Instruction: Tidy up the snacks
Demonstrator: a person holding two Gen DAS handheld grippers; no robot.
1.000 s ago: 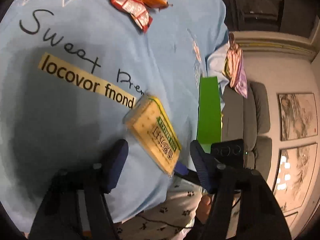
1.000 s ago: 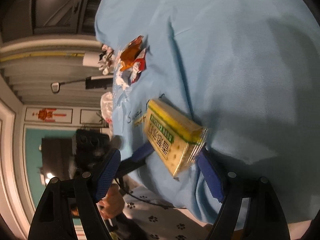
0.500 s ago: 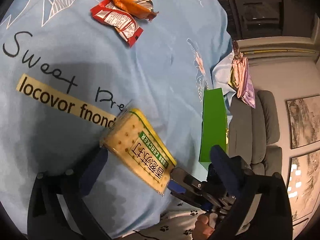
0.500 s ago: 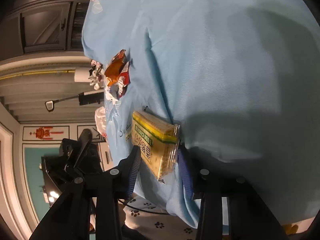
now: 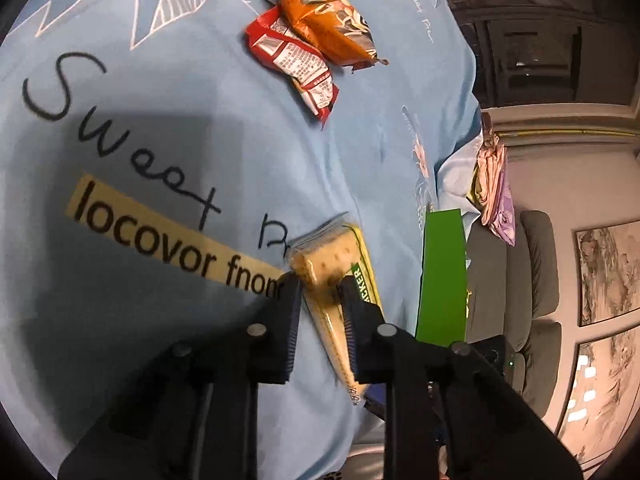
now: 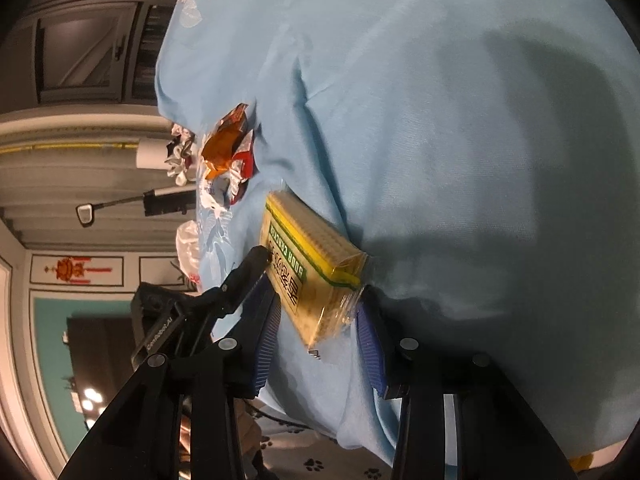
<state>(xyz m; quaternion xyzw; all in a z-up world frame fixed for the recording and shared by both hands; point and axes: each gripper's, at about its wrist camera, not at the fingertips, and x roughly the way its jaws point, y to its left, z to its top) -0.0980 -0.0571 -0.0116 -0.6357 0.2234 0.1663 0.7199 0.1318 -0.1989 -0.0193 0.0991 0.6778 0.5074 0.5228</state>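
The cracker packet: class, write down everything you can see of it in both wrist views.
The cracker packet is a flat block in clear crinkly wrap with a yellow and green label; pale dotted crackers show through. It lies tilted on the blue cloth. The closing left gripper pinches one end, and the closing right gripper holds the other, pads against its sides.

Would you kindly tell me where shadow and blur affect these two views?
Left wrist view: a broad shadow darkens the blue cloth at left, and the cracker pack looks soft. Right wrist view: shadow covers the cloth's right side; the pack's label is sharp; fisheye bends both views.
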